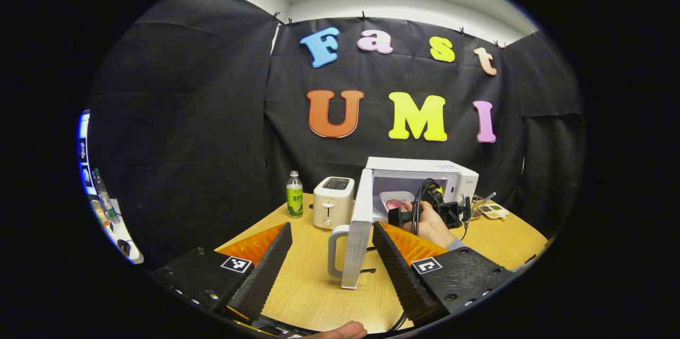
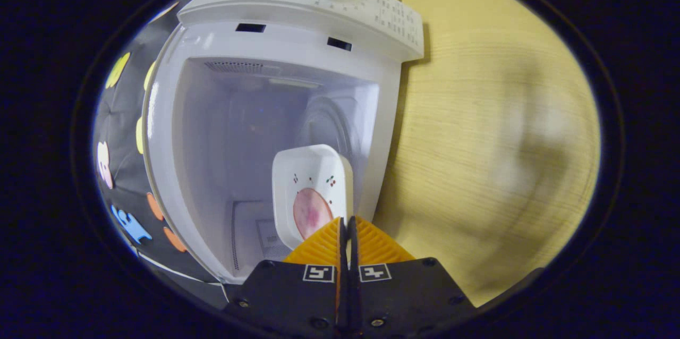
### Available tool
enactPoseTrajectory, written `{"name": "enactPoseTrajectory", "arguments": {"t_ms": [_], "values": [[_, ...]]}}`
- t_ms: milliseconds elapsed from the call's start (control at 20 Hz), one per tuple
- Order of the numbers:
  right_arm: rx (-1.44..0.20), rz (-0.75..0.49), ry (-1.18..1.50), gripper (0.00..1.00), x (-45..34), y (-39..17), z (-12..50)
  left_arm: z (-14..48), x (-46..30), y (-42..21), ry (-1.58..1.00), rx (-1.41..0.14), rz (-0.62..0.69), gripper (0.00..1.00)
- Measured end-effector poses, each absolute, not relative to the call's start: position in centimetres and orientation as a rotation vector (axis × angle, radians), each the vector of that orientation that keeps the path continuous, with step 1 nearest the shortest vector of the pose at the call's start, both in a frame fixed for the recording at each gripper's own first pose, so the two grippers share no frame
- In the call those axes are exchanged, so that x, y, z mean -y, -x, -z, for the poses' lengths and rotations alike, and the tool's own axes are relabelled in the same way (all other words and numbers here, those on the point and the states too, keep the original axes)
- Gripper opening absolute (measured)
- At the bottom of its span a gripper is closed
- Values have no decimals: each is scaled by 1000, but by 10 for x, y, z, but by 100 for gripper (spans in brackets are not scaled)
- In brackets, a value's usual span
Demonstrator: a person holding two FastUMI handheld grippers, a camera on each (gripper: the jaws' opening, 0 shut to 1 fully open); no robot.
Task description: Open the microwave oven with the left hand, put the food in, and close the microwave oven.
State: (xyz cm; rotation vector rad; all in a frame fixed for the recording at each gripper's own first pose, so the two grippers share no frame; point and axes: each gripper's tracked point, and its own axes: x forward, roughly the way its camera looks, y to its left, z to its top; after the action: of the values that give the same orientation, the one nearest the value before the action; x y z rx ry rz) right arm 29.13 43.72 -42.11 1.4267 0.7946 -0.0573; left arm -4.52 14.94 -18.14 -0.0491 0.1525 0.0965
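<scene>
1. Hidden or unclear: in the right gripper view the near edge of the dish disappears behind the fingers of the right gripper. In the left gripper view a hand and that gripper cover much of the cavity opening, so the dish is partly masked there.
2. Microwave: stands toward the far right of the tabletop, cavity facing the near edge. Its door is swung open on the left side, seen nearly edge-on, the handle pointing toward the near edge.
3. Dish: a white, rounded-square piece holding pink food, lying at the mouth of the cavity; its long axis cannot be judged.
4. Right gripper: fingers clenched on the dish's near rim, a thin slit between them.
5. Left gripper: fingers spread wide, released, flanking the door's handle without touching.
6. Toaster and bottle: left of the microwave, toward the far edge.
</scene>
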Motion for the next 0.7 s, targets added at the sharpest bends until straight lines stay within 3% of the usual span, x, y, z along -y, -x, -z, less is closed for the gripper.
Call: {"name": "enactPoseTrajectory", "arguments": {"t_ms": [150, 700], "values": [[-752, 111, -1397, 4, -427, -306, 428, 185, -150, 46, 48, -164, -100, 94], [-594, 44, -1119, 11, -422, -340, 422, 186, -136, 39, 42, -162, -84, 94]]}}
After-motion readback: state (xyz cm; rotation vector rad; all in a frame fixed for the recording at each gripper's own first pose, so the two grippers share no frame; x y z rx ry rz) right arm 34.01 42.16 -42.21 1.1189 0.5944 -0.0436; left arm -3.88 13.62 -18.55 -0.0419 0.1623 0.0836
